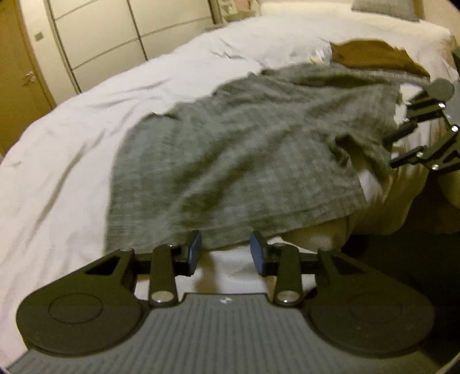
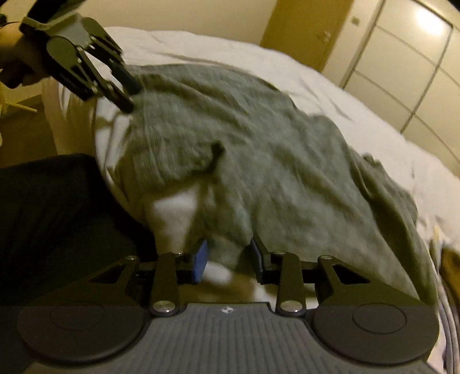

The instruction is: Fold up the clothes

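A grey knitted garment [image 1: 244, 149] lies spread over the near side of a white bed [image 1: 86, 129], its near edge hanging over the bed's side. My left gripper [image 1: 225, 251] is open, its blue pads just at the garment's near hem. In the right wrist view the same garment [image 2: 273, 161] fills the middle, and my right gripper [image 2: 228, 259] is open with a fold of its edge between the pads. The left gripper also shows there [image 2: 130, 96], at the garment's far corner. The right gripper shows in the left wrist view [image 1: 399, 149], open, beside the garment's right edge.
A brown garment [image 1: 373, 54] lies further up the bed near the pillows [image 1: 330, 11]. White wardrobe doors [image 1: 100, 34] and a yellowish door [image 2: 304, 31] stand beyond the bed. Dark clothing of the person [image 2: 51, 218] is at the bedside.
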A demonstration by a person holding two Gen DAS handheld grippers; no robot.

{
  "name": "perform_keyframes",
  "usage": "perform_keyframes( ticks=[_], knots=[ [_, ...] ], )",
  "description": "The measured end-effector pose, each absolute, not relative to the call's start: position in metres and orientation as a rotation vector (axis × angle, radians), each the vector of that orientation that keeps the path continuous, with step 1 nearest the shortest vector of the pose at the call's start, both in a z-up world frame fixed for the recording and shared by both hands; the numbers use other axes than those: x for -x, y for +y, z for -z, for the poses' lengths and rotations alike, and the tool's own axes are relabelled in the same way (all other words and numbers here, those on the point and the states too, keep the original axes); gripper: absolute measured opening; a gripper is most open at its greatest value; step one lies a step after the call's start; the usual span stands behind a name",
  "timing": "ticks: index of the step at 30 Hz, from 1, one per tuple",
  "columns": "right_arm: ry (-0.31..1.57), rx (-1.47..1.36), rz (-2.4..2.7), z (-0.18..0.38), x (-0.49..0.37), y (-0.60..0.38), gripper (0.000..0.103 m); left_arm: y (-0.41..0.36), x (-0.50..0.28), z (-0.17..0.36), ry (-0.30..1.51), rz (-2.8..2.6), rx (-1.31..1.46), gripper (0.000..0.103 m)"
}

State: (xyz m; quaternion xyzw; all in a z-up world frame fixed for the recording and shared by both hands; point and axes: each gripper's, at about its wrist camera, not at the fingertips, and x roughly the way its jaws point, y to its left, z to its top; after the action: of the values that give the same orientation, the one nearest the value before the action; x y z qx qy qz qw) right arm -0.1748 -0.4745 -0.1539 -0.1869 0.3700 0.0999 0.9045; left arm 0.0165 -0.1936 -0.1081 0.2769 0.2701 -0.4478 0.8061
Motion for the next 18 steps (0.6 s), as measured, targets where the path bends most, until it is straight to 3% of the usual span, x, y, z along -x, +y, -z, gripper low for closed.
perform_keyframes(
  ticks=[9, 18],
  knots=[
    [0.664, 0.267, -0.164, 0.112, 0.183, -0.481, 0.033, -0.192, -0.028, 0.082, 0.545, 0.906, -0.481, 0.034],
    [0.802, 0.182, -0.147, 0.148, 0.143, -0.485, 0.032, -0.212, -0.034, 0.119, 0.657, 0.915, -0.538, 0.038]
  ],
)
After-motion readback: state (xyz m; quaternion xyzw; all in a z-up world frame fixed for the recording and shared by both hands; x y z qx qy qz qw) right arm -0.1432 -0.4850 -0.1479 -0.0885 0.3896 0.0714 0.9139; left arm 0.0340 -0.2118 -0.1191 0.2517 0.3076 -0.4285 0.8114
